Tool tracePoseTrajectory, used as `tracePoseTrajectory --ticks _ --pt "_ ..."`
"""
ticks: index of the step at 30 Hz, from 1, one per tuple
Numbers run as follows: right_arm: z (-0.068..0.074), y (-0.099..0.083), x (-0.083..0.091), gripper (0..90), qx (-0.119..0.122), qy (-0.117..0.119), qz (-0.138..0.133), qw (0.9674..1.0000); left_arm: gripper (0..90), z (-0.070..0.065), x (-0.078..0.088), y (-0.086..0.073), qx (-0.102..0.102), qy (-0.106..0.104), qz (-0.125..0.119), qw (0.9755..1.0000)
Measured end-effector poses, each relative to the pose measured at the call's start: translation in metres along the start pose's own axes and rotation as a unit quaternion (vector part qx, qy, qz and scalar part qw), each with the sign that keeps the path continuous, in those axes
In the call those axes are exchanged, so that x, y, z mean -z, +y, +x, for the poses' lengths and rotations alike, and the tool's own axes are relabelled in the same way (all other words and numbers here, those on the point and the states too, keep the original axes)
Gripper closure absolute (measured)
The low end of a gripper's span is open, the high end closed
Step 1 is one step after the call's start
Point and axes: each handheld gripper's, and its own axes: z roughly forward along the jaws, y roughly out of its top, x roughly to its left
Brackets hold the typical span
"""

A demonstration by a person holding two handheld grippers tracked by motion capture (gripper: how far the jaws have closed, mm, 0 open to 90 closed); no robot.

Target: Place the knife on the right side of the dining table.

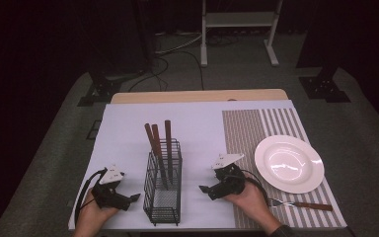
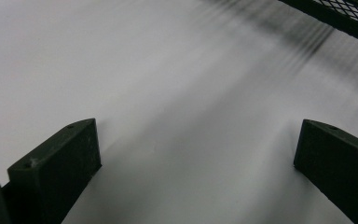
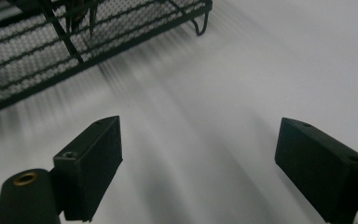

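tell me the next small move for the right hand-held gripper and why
Probably lift the right hand-held gripper up toward the wooden handles sticking out of the wire caddy. Its jaws stand open and empty, low beside the caddy, and a fork already lies by the plate, so another utensil seems next.

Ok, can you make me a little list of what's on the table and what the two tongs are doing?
Surface: white table cover with striped grey placemat at right
Holder: black wire mesh caddy, standing between the tongs
In holder: three brown wooden-handled utensils, upright
Dish: round white ceramic plate on placemat, nothing on it
Cutlery: wooden-handled metal fork in front of plate
Left tongs: open, nothing held
Right tongs: open, nothing held
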Motion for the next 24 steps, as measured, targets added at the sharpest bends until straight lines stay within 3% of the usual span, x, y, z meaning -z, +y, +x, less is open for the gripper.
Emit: tracePoseTrajectory --ticks 3,24 --pt "-0.003 0.005 0.004 16.7 -0.009 0.014 -0.005 0.9998 0.0 0.000 0.000 0.000 0.000 0.000 0.000 1.0000" --pt "-0.012 0.047 0.026 21.0 -0.008 0.028 -0.063 0.9976 0.0 0.000 0.000 0.000 0.003 0.000 -0.001 1.0000"
